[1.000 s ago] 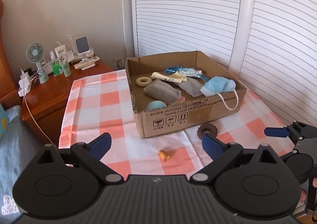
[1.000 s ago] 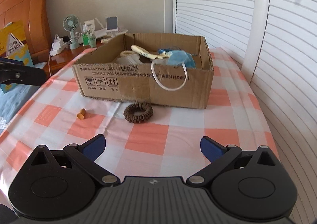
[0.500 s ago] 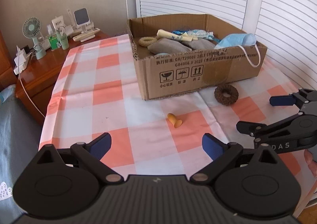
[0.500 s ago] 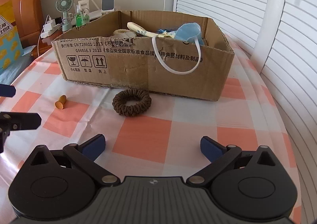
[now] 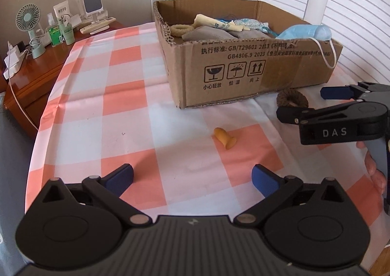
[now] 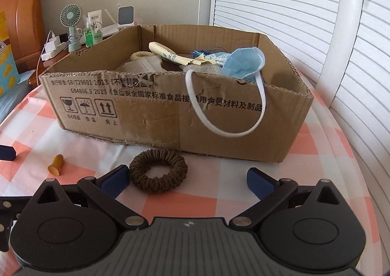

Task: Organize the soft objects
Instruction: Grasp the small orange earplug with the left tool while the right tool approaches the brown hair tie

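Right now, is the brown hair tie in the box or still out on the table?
Out. The brown hair tie lies flat on the checked tablecloth before the cardboard box, just ahead of the open right gripper.

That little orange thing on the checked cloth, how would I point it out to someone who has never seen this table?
Start at the cardboard box on the pink-and-white checked tablecloth. In front of the box's printed side, two things lie loose on the cloth: a brown ruffled hair scrunchie and, apart from it, the orange earplug. The earplug is far smaller, smooth, solid and cone-shaped with a flared end, not a ring.
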The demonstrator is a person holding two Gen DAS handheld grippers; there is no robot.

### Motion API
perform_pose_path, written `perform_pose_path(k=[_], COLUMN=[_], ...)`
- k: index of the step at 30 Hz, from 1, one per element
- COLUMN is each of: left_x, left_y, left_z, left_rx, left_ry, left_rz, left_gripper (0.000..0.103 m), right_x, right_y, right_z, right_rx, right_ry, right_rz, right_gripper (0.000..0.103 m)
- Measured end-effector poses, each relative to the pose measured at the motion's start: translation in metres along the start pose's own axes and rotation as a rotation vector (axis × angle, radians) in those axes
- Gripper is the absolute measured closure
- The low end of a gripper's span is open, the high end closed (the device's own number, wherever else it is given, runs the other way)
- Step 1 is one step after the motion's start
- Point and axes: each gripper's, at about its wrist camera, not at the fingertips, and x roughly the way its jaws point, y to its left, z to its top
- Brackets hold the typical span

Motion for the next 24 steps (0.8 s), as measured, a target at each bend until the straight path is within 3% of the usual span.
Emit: perform_pose_path(k=[5,12,24], left_x=[0.003,0.015,0.026], left_y=[0.0,-0.009,-0.025], left_z=[0.004,0.015,0.036], left_rx=[0.031,0.128,0.309], left_ry=[-0.011,-0.024,0.024], left_rz=[-0.024,-0.103,-0.268], left_gripper=[0.001,0.001,0.001], right_x=[0.0,-0.006,-0.02], right_y=[-0.011,-0.013,-0.024], right_z=[-0.002,-0.008,-0.019], right_rx=[0.047,0.04,0.012], right_ry=[-0.007,-0.01,-0.002], right_rz=[-0.057,-0.06,-0.043], right_gripper=[0.0,0.0,0.0])
